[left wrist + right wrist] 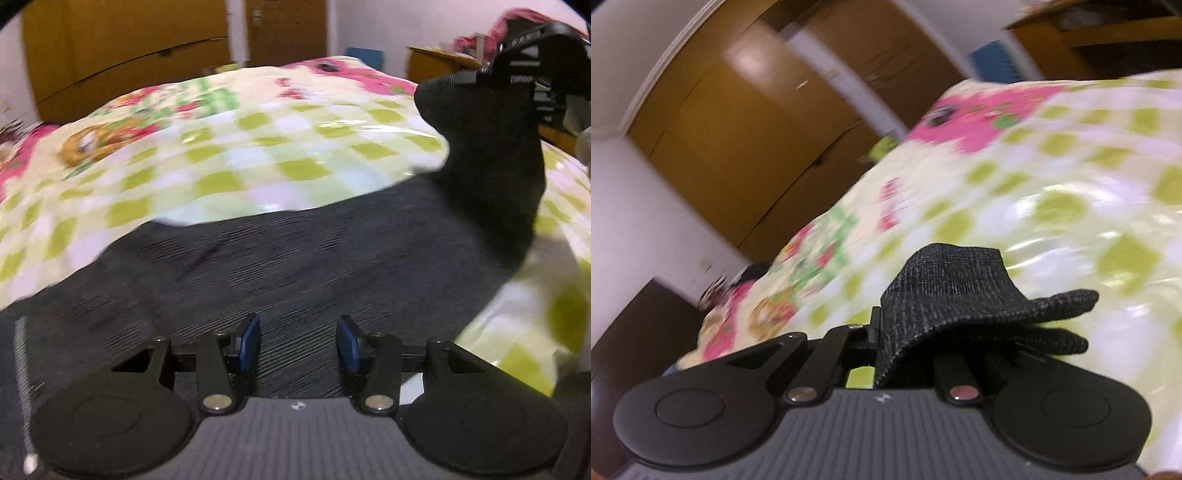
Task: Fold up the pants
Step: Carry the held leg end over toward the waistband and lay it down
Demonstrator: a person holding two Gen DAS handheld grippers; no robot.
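Note:
Dark grey pants (280, 266) lie spread across a bed. My left gripper (298, 343) hangs just above the cloth, its blue-padded fingers (249, 341) apart and empty. My right gripper (517, 62) shows at the upper right of the left wrist view, lifting one end of the pants off the bed. In the right wrist view the right gripper (908, 332) is shut on a fold of the pants (953, 291), which drapes over and hides its fingers.
The bed cover (221, 155) is green-and-white checked with pink flowers, also seen in the right wrist view (1052, 206). Brown wooden wardrobes (122, 48) stand behind the bed. A wooden side table (439, 62) with clutter stands at the far right.

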